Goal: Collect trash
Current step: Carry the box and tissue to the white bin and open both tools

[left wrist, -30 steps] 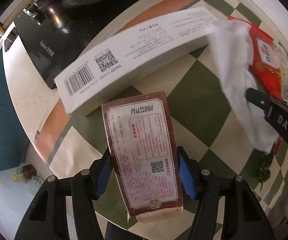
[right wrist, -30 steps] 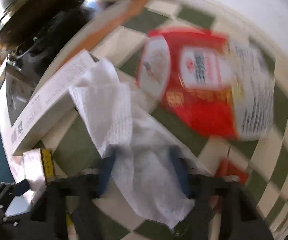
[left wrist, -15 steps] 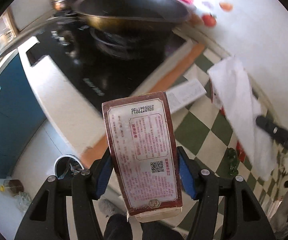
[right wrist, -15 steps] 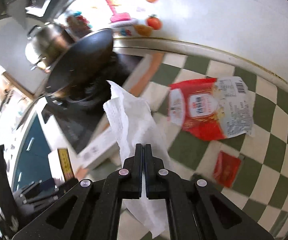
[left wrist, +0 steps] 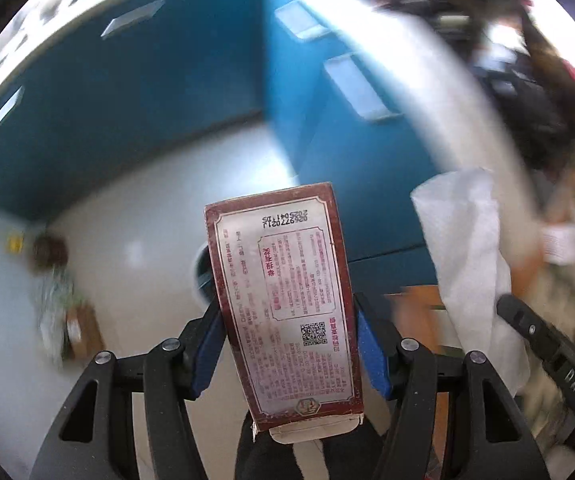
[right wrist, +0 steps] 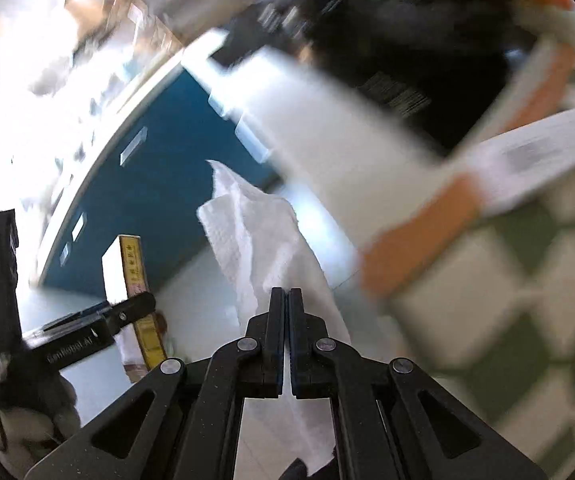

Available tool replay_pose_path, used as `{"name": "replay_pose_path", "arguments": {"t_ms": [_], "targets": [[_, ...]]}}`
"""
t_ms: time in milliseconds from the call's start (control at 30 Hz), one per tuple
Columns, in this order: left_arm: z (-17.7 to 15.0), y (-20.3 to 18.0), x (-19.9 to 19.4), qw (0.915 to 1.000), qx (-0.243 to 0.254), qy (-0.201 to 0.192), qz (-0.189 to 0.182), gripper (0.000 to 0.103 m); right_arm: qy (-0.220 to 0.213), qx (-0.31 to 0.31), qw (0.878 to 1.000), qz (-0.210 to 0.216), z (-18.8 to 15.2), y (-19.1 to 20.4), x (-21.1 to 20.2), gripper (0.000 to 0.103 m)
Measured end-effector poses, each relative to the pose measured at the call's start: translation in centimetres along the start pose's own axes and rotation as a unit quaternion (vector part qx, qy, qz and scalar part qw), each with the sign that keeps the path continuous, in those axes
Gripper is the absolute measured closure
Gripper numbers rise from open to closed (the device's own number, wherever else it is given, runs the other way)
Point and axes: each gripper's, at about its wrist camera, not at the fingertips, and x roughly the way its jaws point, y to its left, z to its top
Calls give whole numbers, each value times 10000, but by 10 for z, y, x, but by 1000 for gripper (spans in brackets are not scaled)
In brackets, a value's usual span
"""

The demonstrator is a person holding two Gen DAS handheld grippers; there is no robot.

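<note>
My left gripper [left wrist: 287,344] is shut on a dark red and white printed carton [left wrist: 283,300], held upright off the counter, over the pale floor in front of blue cabinets. My right gripper [right wrist: 285,300] is shut on a white paper towel [right wrist: 255,232] that hangs from the closed jaws. The towel also shows in the left wrist view [left wrist: 471,248], with the right gripper below it. The carton shows edge-on in the right wrist view [right wrist: 133,276], in the left gripper [right wrist: 127,312]. A round bin rim [left wrist: 201,264] peeks out behind the carton.
Blue cabinet fronts [left wrist: 147,92] and pale floor [left wrist: 135,220] fill the left wrist view. The right wrist view shows the white counter edge [right wrist: 327,120], a green checked cloth [right wrist: 527,280], a long white box [right wrist: 535,160] and the black hob [right wrist: 427,52], all blurred.
Both grippers have swung left, away from the checked counter and out over the floor by the blue cabinets. Each still holds its item.
</note>
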Motion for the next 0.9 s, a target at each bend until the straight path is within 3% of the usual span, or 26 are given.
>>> {"name": "replay_pose_path", "arguments": {"t_ms": [100, 233, 400, 500, 600, 733, 767, 800, 867, 900], "targets": [[-4, 64, 79, 9978, -499, 447, 30, 46, 457, -226, 9986, -103, -18, 22, 100, 102], [-15, 133, 223, 9882, -1012, 1142, -98, 46, 1032, -337, 9936, -316, -48, 23, 244, 102], [-28, 181, 367, 9727, -1466, 1732, -484, 46, 1494, -554, 9848, -689, -77, 6, 394, 102], [-42, 197, 437, 9601, -1727, 2066, -751, 46, 1759, -686, 9781, -872, -91, -4, 461, 102], [-52, 209, 475, 9508, -1915, 2267, -886, 45, 1917, -822, 9726, -1028, -101, -9, 499, 102], [-60, 214, 495, 9380, -2173, 2441, -1159, 44, 2144, -848, 9658, -1190, -108, -12, 530, 101], [-61, 216, 495, 9384, -2171, 2432, -1147, 39, 2186, -844, 9643, -1236, -108, -13, 533, 101], [-62, 217, 494, 9400, -2168, 2431, -1016, 27, 2208, -822, 9634, -1276, -107, -13, 535, 101], [-66, 223, 489, 9397, -2225, 2373, -1058, 11, 2285, -802, 9610, -1333, -106, -13, 538, 96], [-68, 225, 486, 9394, -2244, 2367, -1054, 8, 2300, -783, 9608, -1338, -107, -13, 538, 93]]}}
